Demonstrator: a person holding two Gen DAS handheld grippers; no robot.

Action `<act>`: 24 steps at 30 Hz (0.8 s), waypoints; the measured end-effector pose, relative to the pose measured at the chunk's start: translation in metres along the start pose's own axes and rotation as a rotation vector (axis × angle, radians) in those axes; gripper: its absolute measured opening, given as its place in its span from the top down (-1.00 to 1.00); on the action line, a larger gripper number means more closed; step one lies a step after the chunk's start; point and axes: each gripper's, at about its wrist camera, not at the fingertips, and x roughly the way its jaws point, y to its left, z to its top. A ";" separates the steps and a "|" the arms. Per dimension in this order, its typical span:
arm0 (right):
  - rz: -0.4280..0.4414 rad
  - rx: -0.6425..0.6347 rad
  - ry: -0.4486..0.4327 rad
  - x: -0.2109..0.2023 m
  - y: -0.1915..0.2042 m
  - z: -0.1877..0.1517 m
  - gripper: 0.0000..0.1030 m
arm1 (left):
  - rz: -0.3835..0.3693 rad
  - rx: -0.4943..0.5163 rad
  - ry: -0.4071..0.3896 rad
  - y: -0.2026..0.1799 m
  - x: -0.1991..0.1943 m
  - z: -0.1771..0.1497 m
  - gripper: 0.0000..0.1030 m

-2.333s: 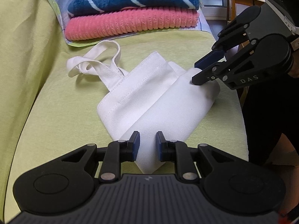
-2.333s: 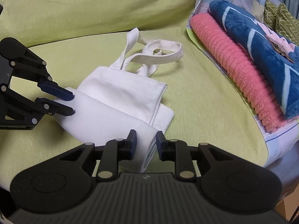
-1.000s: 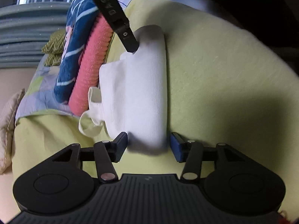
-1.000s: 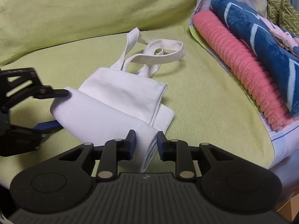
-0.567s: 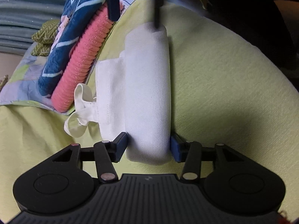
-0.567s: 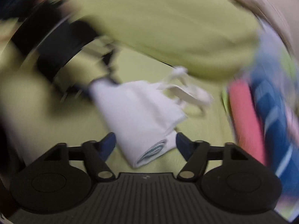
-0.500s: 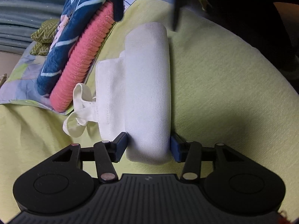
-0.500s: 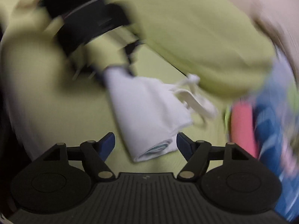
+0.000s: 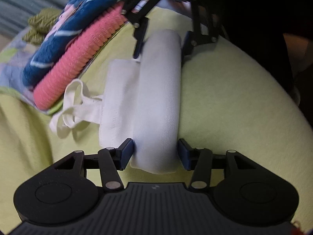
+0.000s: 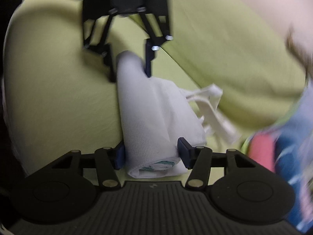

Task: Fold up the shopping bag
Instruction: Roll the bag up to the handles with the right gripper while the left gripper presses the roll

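Shopping bag (image 9: pixel 158 98): rolled, on green cushion (image 9: pixel 234 101) | my left gripper (image 9: pixel 155 153): fingers spread, straddling one end | my right gripper (image 10: pixel 150 155): likewise, other end.

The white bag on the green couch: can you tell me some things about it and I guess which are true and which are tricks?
1. The white bag is rolled into a tube. True.
2. The left tool and right tool are at opposite ends of the roll. True.
3. The bag's handles are tucked inside the roll. False: they stick out loose on the couch.
4. The pink towel lies on top of the blue one. False: the blue one is on top.
5. Both tools are squeezed fully shut. False: their fingers are spread either side of the roll.
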 end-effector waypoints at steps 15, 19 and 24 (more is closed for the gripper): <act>0.350 0.679 0.031 -0.028 -0.047 -0.005 -0.01 | -0.266 -0.351 -0.033 0.018 -0.030 -0.006 -0.03; 0.414 0.916 0.043 -0.026 -0.058 -0.019 -0.01 | -0.288 -0.436 -0.006 0.029 -0.024 -0.005 -0.04; 0.479 1.162 0.090 -0.010 -0.081 -0.034 -0.02 | -0.320 -0.489 0.037 0.043 -0.015 -0.002 -0.06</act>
